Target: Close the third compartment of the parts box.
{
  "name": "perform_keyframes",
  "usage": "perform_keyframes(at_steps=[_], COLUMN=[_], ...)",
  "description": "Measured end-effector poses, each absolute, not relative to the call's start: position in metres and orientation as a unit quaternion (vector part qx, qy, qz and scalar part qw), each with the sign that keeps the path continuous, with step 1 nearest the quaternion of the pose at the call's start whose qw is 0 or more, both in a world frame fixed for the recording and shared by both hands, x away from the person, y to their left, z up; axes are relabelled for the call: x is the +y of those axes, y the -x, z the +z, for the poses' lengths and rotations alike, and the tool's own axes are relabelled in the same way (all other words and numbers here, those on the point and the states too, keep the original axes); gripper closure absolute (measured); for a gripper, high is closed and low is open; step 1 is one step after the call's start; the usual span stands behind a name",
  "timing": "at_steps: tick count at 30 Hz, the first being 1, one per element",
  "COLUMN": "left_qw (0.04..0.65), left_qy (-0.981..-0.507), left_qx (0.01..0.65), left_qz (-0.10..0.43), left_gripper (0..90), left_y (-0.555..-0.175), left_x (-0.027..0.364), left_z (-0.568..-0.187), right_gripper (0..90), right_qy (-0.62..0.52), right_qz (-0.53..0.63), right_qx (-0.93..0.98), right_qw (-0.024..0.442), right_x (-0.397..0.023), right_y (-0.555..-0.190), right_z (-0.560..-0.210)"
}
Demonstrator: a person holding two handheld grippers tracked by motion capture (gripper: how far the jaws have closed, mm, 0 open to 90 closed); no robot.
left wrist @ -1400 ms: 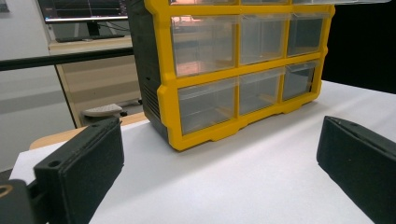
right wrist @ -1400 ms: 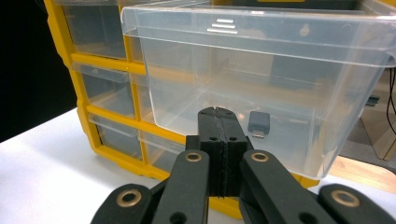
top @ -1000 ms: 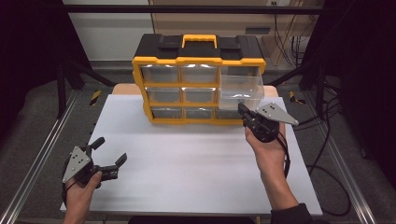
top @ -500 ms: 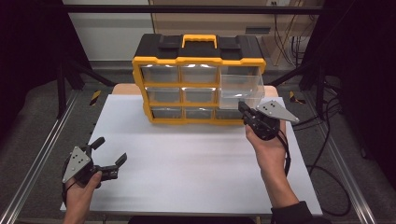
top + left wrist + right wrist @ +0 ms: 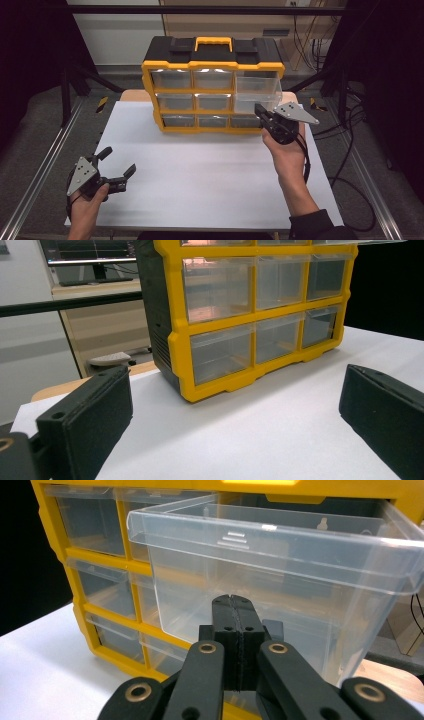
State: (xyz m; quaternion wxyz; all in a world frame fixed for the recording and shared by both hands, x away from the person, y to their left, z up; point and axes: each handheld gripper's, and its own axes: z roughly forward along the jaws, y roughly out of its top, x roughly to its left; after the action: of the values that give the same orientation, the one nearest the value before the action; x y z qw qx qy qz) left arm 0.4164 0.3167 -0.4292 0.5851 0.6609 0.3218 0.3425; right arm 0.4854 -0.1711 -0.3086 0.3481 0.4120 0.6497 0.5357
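Note:
A yellow and black organizer (image 5: 212,64) with clear drawers stands at the back of the white table (image 5: 200,200). Its large right drawer (image 5: 257,92) is pulled out toward me and looks empty. My right gripper (image 5: 261,111) is shut with nothing between its jaws, its tips right at the front wall of that drawer (image 5: 280,580). In the right gripper view the closed right gripper (image 5: 235,602) points at the drawer's lower front. My left gripper (image 5: 120,160) is held open low at the table's front left, far from the organizer (image 5: 240,315), its pads (image 5: 85,415) wide apart.
Metal rails (image 5: 45,165) run along both sides of the table. Cables (image 5: 350,165) trail on the floor at the right. A wooden board (image 5: 132,95) shows under the organizer's left end. The other small drawers (image 5: 192,102) are closed.

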Motion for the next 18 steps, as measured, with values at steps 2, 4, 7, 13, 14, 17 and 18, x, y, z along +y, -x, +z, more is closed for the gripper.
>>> perform_keyframes(at_steps=[2, 4, 7, 13, 14, 17, 18], left_qw=[0.585, 0.586, 0.586, 0.586, 0.586, 0.586, 0.586], left_qy=[-0.661, -0.661, -0.661, -0.661, -0.661, -0.661, -0.661], left_qx=[0.321, 0.321, 0.321, 0.32, 0.321, 0.321, 0.321], left_qz=[0.342, 0.342, 0.342, 0.341, 0.342, 0.342, 0.342], left_gripper=[0.5, 0.5, 0.5, 0.5, 0.5, 0.5, 0.5], left_y=[-0.4162, -0.4163, -0.4164, -0.4163, -0.4163, -0.4166, -0.4166], left_x=[0.3167, 0.3168, 0.3167, 0.3163, 0.3164, 0.3165, 0.3164], left_z=[-0.4292, -0.4292, -0.4292, -0.4291, -0.4291, -0.4292, -0.4292], right_gripper=[90.0, 90.0, 90.0, 90.0, 90.0, 90.0, 90.0], right_qy=[-0.412, -0.411, -0.41, -0.413, -0.415, -0.416, -0.415], right_qz=[0.536, 0.537, 0.537, 0.536, 0.535, 0.535, 0.535], right_qx=[0.65, 0.649, 0.65, 0.649, 0.648, 0.647, 0.648], right_qw=[0.348, 0.347, 0.348, 0.349, 0.349, 0.348, 0.348], right_x=[-0.1702, -0.1692, -0.1679, -0.1687, -0.1694, -0.1705, -0.1702], right_y=[-0.4867, -0.4878, -0.489, -0.4906, -0.4913, -0.4935, -0.494], right_z=[-0.3075, -0.3068, -0.3068, -0.306, -0.3058, -0.3056, -0.3054])
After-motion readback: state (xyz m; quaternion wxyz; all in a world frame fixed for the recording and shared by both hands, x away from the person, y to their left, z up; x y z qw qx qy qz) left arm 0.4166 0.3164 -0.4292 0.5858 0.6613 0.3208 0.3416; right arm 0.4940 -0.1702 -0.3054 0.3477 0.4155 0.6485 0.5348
